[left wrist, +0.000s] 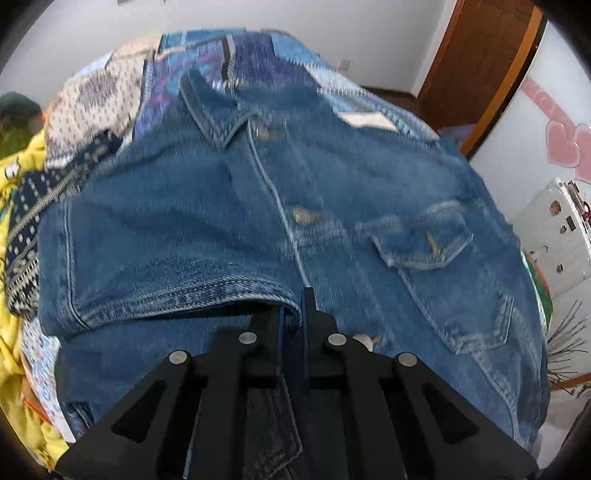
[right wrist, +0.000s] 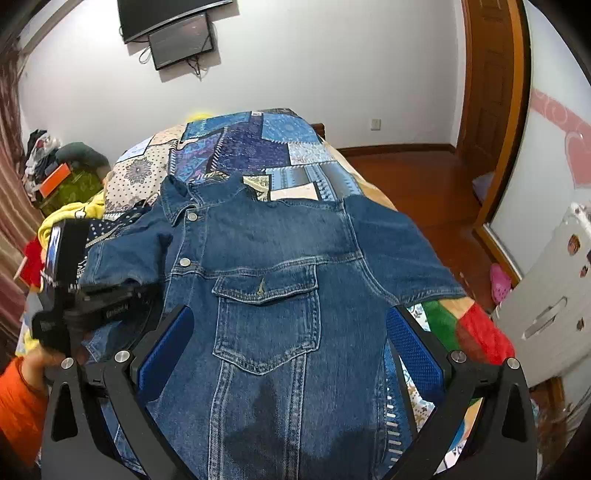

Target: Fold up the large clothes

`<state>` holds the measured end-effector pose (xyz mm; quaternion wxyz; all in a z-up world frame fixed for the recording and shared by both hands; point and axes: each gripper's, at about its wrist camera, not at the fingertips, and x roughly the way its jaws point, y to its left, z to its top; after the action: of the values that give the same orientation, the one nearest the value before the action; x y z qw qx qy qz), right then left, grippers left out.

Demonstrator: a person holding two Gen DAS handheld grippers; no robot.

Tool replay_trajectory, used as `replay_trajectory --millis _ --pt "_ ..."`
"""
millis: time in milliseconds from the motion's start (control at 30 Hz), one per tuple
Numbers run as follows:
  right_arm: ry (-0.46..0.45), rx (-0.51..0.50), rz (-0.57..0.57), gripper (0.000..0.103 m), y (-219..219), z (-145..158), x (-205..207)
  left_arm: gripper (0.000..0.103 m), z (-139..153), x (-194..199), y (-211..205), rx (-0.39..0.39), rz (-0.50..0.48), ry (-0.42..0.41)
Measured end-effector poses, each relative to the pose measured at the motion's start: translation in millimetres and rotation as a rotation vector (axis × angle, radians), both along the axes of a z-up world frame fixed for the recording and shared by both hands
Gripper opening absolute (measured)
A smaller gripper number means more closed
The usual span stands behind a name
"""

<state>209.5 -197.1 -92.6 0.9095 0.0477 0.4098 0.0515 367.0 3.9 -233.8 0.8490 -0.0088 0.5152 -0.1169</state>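
A blue denim jacket [left wrist: 332,206] lies front up on a patchwork bedspread, collar at the far end; it also shows in the right wrist view [right wrist: 280,258]. My left gripper [left wrist: 293,314] is shut on the hem of the jacket's left sleeve [left wrist: 177,288], which is folded in over the body. In the right wrist view the left gripper [right wrist: 110,295] sits at the jacket's left side, held by a hand in an orange sleeve. My right gripper [right wrist: 290,332] is open wide and empty, just above the chest pocket [right wrist: 266,317]. The right sleeve [right wrist: 399,247] lies spread out flat.
The patchwork bedspread [right wrist: 251,147] covers the bed. Yellow cloth [left wrist: 14,206] and a dark patterned garment [left wrist: 26,236] lie at the left. A white cabinet [right wrist: 554,295] stands right, a wooden door [right wrist: 487,92] behind, and screens [right wrist: 173,29] hang on the wall.
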Motion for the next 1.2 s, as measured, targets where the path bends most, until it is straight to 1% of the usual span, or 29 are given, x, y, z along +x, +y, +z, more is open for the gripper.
replay_trajectory --millis 67,100,133,200,267,300,400,433,500,600,667,700,800,900,967,1100,1167,1200 --pt "0.007 0.011 -0.003 0.103 -1 -2 0 0.017 -5 -3 5 -0.02 -0.001 0.034" --pt "0.012 0.013 -0.003 0.103 0 -3 1 0.028 -6 -4 11 -0.041 0.004 0.057" --pt "0.017 0.01 -0.001 0.103 1 -3 2 0.037 -7 -6 16 -0.057 0.01 0.063" --pt "0.019 0.003 0.005 0.103 3 -4 2 0.042 -3 -9 26 -0.088 0.032 0.068" --pt "0.019 -0.006 0.011 0.103 6 -4 1 0.043 6 -12 40 -0.125 0.05 0.065" --pt "0.019 -0.011 0.016 0.103 7 -4 2 0.044 13 -16 49 -0.154 0.059 0.052" --pt "0.022 -0.022 0.027 0.103 12 -5 3 0.054 30 -23 73 -0.212 0.099 0.01" --pt "0.023 -0.025 0.03 0.103 14 -6 4 0.056 34 -24 84 -0.238 0.124 -0.003" --pt "0.022 -0.03 0.036 0.103 19 -6 4 0.056 39 -24 104 -0.284 0.168 -0.013" --pt "0.019 -0.042 0.049 0.103 27 -6 5 0.056 33 -22 135 -0.34 0.249 0.0" --pt "0.014 -0.059 0.057 0.103 31 -5 4 0.056 23 -22 153 -0.398 0.302 0.027" --pt "0.011 -0.068 0.06 0.103 33 -5 4 0.056 15 -22 163 -0.443 0.331 0.049" --pt "0.004 -0.102 0.072 0.103 39 -6 4 0.056 -5 -20 180 -0.527 0.383 0.091" --pt "0.012 -0.121 0.083 0.103 43 -8 6 0.056 -17 -16 190 -0.588 0.412 0.108" --pt "0.016 -0.123 0.086 0.103 46 -10 6 0.056 -20 -11 193 -0.599 0.431 0.105" --pt "0.026 -0.126 0.089 0.103 47 -12 9 0.056 -22 1 196 -0.552 0.454 0.096" --pt "0.028 -0.127 0.088 0.103 48 -13 9 0.051 -25 7 197 -0.532 0.471 0.096" --pt "0.028 -0.128 0.088 0.103 47 -13 9 0.045 -26 10 197 -0.516 0.477 0.094"
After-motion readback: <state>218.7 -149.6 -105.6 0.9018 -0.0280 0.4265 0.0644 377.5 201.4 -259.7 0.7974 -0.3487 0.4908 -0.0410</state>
